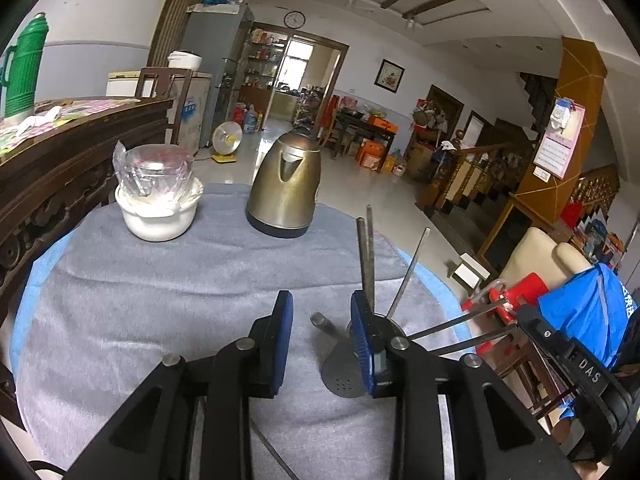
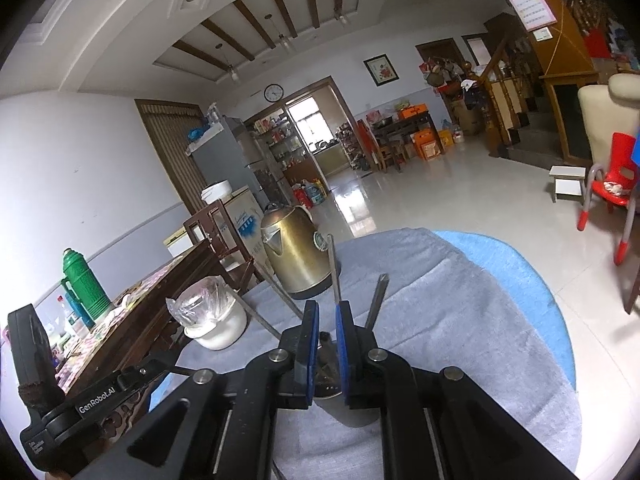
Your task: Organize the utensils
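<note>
A metal utensil holder (image 2: 347,410) stands on the grey cloth (image 1: 168,288) with several steel utensil handles (image 1: 367,256) sticking up out of it. A perforated metal spatula (image 1: 342,372) leans at it in the left wrist view. My left gripper (image 1: 322,344) is open just left of the utensils, its right finger in front of them. My right gripper (image 2: 327,350) hovers over the holder with its blue pads (image 2: 313,344) narrowly apart around a dark utensil handle (image 2: 325,346); the grip itself is hidden.
A brass electric kettle (image 1: 286,188) and a white pot with a plastic-wrapped lid (image 1: 158,200) stand at the far side of the cloth. A dark wooden table (image 1: 60,152) with a green thermos (image 1: 22,68) is on the left. A red chair (image 2: 612,196) stands right.
</note>
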A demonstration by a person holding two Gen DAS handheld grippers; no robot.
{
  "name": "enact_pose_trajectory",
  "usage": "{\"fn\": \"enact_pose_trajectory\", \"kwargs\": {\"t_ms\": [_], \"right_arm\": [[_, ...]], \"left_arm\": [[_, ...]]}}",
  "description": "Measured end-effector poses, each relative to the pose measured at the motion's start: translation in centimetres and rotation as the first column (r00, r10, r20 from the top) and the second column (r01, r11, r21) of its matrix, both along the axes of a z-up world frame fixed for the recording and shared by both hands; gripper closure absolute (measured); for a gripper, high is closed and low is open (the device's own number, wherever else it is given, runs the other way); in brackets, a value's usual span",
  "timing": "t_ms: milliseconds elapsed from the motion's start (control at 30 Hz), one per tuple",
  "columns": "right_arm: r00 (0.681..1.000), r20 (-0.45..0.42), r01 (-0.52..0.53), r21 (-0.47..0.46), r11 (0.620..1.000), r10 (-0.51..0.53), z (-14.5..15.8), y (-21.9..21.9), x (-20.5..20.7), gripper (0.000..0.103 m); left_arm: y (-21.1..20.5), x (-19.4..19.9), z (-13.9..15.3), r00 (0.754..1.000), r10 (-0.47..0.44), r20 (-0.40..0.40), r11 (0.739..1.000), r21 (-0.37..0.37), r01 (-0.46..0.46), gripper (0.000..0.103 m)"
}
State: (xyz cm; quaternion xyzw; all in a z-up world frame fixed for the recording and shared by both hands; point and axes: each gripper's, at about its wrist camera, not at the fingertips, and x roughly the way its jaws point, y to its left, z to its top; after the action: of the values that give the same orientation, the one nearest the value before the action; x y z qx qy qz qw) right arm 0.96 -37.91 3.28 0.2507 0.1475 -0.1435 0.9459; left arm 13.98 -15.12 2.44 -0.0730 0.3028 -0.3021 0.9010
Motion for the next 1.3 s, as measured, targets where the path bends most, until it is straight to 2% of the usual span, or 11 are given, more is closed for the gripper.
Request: {"fn": "enact_pose_trajectory", "kwargs": {"t_ms": [67,133,400,700,800,967,1033,1100,1167,1233,1300], "right_arm": [[1.000,0.013,0.012,0.011,1.000,-0.012,0.1,-0.6,-0.6,0.092],[0.999,0.022,0.024,0.012,1.000,-0.024,0.3,-0.9,-1.0,0.090],[0.995,0.040,0.085,0.040,0.996,-0.087,-0.3,-3.4,-3.2,0.077],[0.993,0.001,0.113,0.122,0.986,-0.114,-2.7,-5.6,-4.2,0.072],[0.995,-0.018,0.098,0.121,0.988,-0.096,-3.2,-5.2,-4.1,0.072],[0.997,-0.037,0.071,0.121,0.990,-0.067,-3.8,-4.1,-3.5,0.072],[0.998,-0.044,0.060,0.120,0.991,-0.055,-3.9,-3.7,-3.1,0.072],[0.998,-0.053,0.045,0.112,0.993,-0.040,-4.0,-3.1,-2.9,0.072],[0.998,-0.063,0.036,0.104,0.994,-0.030,-4.3,-2.6,-2.9,0.072],[0.997,-0.081,0.027,0.101,0.995,-0.019,-4.6,-2.2,-2.8,0.072],[0.995,-0.095,0.022,0.105,0.994,-0.012,-5.0,-2.1,-2.7,0.072]], "left_arm": [[-0.2,0.2,0.0,1.000,-0.008,0.003,1.000,0.000,0.008,0.073],[-0.5,0.4,0.1,1.000,-0.020,0.006,1.000,-0.004,0.020,0.079],[-2.2,1.1,0.8,0.998,-0.051,0.029,0.999,0.009,0.051,0.088],[-4.4,2.5,-0.8,0.997,-0.077,-0.010,0.997,0.020,0.077,0.091],[-3.9,3.0,-0.5,0.994,-0.105,-0.039,0.994,-0.029,0.104,0.091],[-1.8,3.4,0.7,0.997,-0.079,-0.023,0.994,-0.082,0.077,0.090],[-0.6,3.5,1.2,0.998,-0.058,-0.017,0.994,-0.090,0.056,0.088],[0.7,3.5,1.6,0.999,-0.034,-0.011,0.996,-0.086,0.033,0.078],[1.9,3.4,1.8,1.000,-0.003,-0.007,0.998,-0.069,0.002,0.072],[3.0,3.1,1.6,1.000,0.027,-0.002,0.999,-0.030,-0.027,0.067],[3.9,2.7,1.2,0.999,0.051,-0.005,0.998,0.024,-0.051,0.058]]}}
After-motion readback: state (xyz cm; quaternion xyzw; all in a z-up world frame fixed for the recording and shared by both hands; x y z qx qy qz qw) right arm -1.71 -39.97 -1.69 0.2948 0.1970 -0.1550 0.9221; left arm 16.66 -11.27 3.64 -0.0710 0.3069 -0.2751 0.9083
